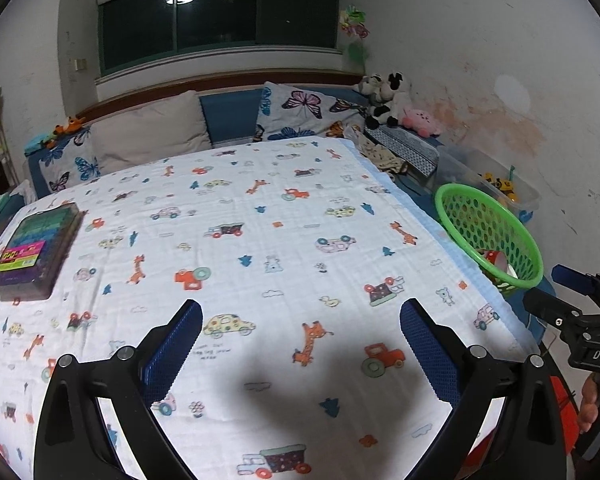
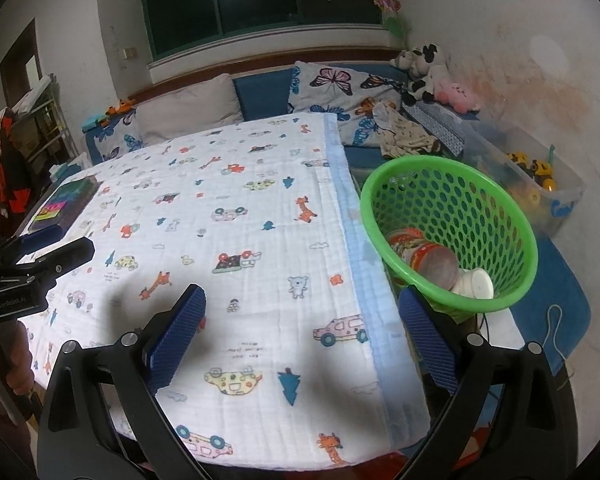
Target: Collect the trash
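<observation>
A green perforated basket [image 2: 452, 236] stands off the right edge of the cloth-covered table [image 2: 236, 240]; it also shows in the left wrist view [image 1: 488, 232]. Inside it lie a red-orange printed can [image 2: 420, 256] and a small white bottle [image 2: 476, 282]. My right gripper [image 2: 302, 304] is open and empty, low over the table's near right part, its right finger just in front of the basket. My left gripper [image 1: 300, 316] is open and empty above the patterned cloth [image 1: 260, 248]. Each gripper shows at the edge of the other's view.
A dark box of coloured items [image 1: 36, 252] lies on the table's far left. Behind the table is a bed with pillows [image 1: 292, 112] and plush toys [image 1: 388, 100]. A clear bin of toys [image 2: 540, 184] sits beyond the basket by the wall.
</observation>
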{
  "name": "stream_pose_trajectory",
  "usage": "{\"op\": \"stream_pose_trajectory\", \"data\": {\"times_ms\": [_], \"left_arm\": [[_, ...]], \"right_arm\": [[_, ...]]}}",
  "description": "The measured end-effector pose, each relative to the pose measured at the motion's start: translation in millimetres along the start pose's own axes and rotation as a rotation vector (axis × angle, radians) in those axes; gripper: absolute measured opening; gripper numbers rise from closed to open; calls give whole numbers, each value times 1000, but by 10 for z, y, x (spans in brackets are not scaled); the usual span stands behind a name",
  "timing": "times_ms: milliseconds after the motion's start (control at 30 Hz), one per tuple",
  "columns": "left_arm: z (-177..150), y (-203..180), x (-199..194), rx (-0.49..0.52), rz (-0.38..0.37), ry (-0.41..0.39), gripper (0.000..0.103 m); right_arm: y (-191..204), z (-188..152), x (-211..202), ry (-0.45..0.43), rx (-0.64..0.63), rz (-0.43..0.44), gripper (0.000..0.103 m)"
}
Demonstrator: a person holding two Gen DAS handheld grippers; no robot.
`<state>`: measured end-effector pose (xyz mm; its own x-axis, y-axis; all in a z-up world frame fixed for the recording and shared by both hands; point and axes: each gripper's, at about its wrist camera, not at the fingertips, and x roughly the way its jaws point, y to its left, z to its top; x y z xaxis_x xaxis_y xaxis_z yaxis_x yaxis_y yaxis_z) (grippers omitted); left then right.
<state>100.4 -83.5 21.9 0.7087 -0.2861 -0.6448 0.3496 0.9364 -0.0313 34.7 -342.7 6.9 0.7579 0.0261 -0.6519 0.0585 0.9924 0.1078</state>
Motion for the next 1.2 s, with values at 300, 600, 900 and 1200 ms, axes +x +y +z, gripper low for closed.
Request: {"op": "stream_pose_trajectory", "data": {"times_ms": [300, 600, 900, 1200], "left_arm": [[-74, 40, -44, -12, 6, 2, 96], [-120, 28, -60, -4, 22, 1, 96], [-126, 40, -86, -5, 26, -5, 96], [-132, 29, -86, -7, 21, 0, 96]], "right_arm": [[61, -14, -30, 2, -1, 6, 98], [84, -5, -39, 0, -4, 9, 98], [98, -14, -30, 1, -5, 14, 98], [101, -27, -21, 5, -6, 17, 98]]}}
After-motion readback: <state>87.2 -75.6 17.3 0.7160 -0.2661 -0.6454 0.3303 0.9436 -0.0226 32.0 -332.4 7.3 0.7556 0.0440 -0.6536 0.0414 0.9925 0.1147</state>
